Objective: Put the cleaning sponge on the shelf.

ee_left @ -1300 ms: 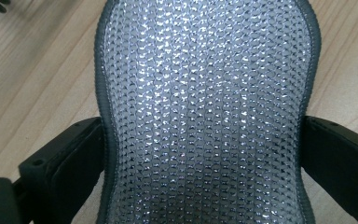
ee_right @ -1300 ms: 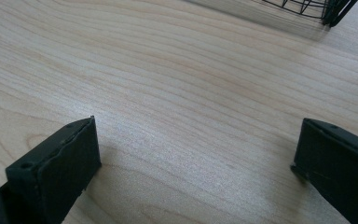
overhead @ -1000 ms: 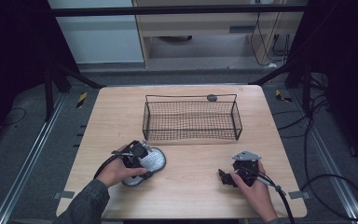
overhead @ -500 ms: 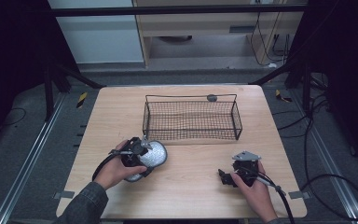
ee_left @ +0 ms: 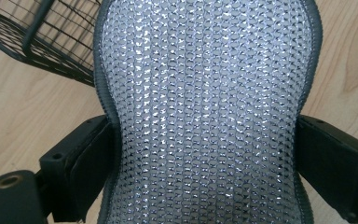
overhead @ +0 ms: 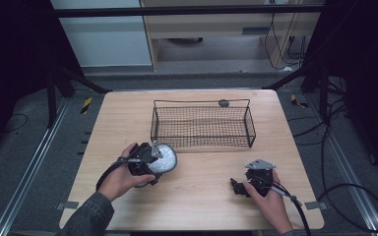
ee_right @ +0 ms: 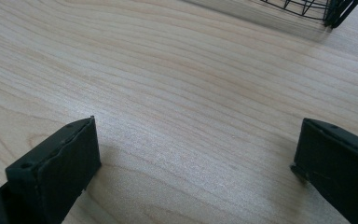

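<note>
Near the wire basket (overhead: 202, 125), left gripper (overhead: 150, 158) clamped on silver mesh pad (ee_left: 205, 107), right gripper (overhead: 239, 187) wide apart, holding nothing

A black wire basket (overhead: 202, 123) stands on the far half of the light wooden table (overhead: 206, 189), its long side running across. A small dark round object (overhead: 223, 103) sits at the basket's far rim. Beyond the table's far edge stands a pale cabinet (overhead: 103, 39), with black cables (overhead: 344, 191) lying on the grey floor at right.
</note>
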A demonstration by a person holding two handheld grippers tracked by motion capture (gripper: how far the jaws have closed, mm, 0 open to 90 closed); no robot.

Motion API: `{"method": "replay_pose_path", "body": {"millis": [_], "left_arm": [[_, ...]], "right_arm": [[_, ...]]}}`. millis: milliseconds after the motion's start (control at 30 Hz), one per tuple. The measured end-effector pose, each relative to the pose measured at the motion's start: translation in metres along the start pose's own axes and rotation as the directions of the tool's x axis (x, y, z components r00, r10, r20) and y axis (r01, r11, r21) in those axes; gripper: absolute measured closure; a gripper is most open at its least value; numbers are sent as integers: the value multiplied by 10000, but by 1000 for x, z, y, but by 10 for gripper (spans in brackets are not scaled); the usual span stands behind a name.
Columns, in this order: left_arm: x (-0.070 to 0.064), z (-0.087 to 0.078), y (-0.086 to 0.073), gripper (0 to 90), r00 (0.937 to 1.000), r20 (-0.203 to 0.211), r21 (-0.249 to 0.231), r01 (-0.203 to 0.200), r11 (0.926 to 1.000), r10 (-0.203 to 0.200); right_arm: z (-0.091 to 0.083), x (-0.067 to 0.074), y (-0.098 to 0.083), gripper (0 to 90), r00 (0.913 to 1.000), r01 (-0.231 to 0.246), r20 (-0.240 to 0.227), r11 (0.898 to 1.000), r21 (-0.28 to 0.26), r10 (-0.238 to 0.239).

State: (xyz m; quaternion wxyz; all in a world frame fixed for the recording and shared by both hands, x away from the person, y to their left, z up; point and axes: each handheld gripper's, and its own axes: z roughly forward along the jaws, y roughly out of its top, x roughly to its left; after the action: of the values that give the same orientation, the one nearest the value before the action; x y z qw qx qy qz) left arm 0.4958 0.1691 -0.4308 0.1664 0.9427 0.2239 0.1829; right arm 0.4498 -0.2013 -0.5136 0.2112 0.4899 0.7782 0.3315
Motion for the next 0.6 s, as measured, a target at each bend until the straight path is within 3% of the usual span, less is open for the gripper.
{"method": "replay_pose_path", "body": {"millis": [600], "left_arm": [[4, -19, 20, 81, 9976, -522, -288, -468, 9985, 453]], "right_arm": [[0, 0, 0, 4, 10000, -2, -5, 10000, 2, 2]]}}
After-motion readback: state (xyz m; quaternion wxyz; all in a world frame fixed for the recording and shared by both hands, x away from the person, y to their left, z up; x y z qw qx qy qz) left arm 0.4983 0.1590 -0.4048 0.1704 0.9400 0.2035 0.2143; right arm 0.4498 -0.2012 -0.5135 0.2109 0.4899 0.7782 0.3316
